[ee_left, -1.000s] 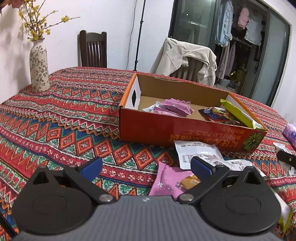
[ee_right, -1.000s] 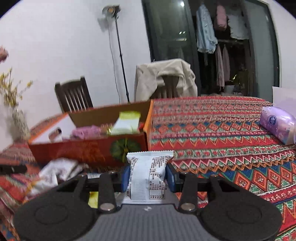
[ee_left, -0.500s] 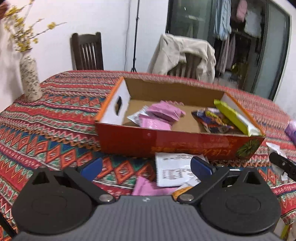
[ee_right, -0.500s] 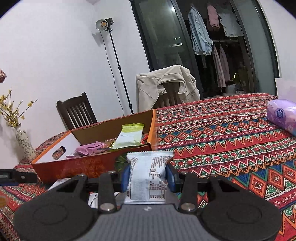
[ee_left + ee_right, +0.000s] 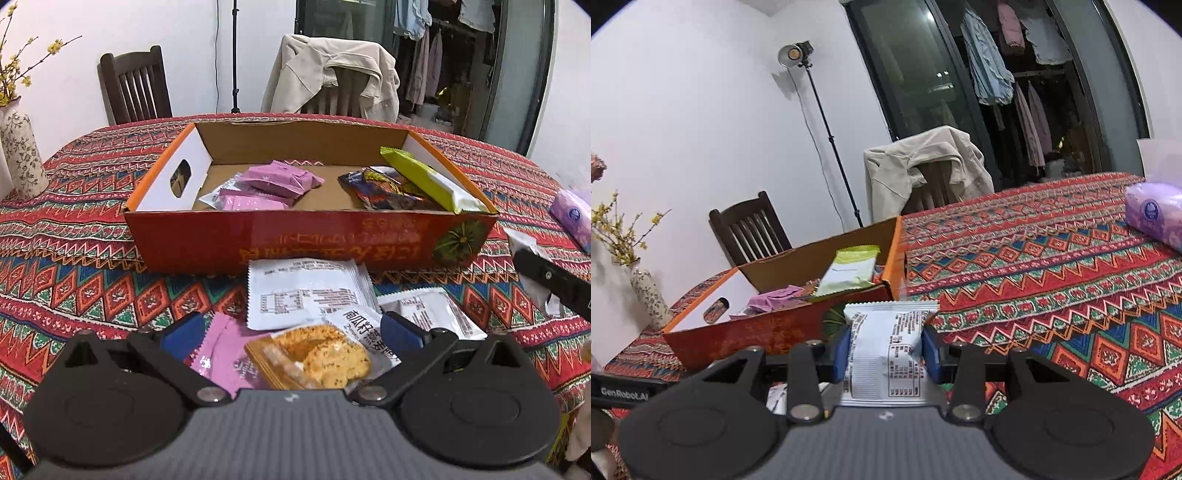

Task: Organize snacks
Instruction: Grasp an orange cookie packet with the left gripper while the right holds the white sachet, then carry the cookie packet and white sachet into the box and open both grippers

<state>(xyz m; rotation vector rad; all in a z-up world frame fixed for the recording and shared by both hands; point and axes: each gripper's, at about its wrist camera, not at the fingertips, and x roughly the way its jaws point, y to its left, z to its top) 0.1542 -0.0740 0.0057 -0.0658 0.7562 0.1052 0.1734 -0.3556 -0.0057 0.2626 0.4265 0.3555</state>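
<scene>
A red cardboard box (image 5: 317, 243) stands on the patterned tablecloth, holding pink packets (image 5: 277, 181), a dark wrapper (image 5: 384, 190) and a green-white bar (image 5: 428, 181). In front of it lie loose snacks: white packets (image 5: 303, 291), a pink packet (image 5: 221, 350) and a cracker packet (image 5: 317, 354). My left gripper (image 5: 291, 332) hangs open just above this pile, gripping nothing. My right gripper (image 5: 886, 354) is shut on a white snack packet (image 5: 886, 347), held in the air to the right of the box (image 5: 775, 332). Part of the right gripper (image 5: 554, 284) shows at the left view's right edge.
A flowered vase (image 5: 22, 155) stands at the table's far left. A purple tissue pack (image 5: 1156, 214) lies at the right. Two chairs, one draped with a beige jacket (image 5: 332, 74), stand behind the table, with a light stand (image 5: 798, 55) by the wall.
My left gripper has shifted right along the box front, bringing the loose pile and cracker packet between its fingers. The right gripper has tilted up a little, still holding the white packet.
</scene>
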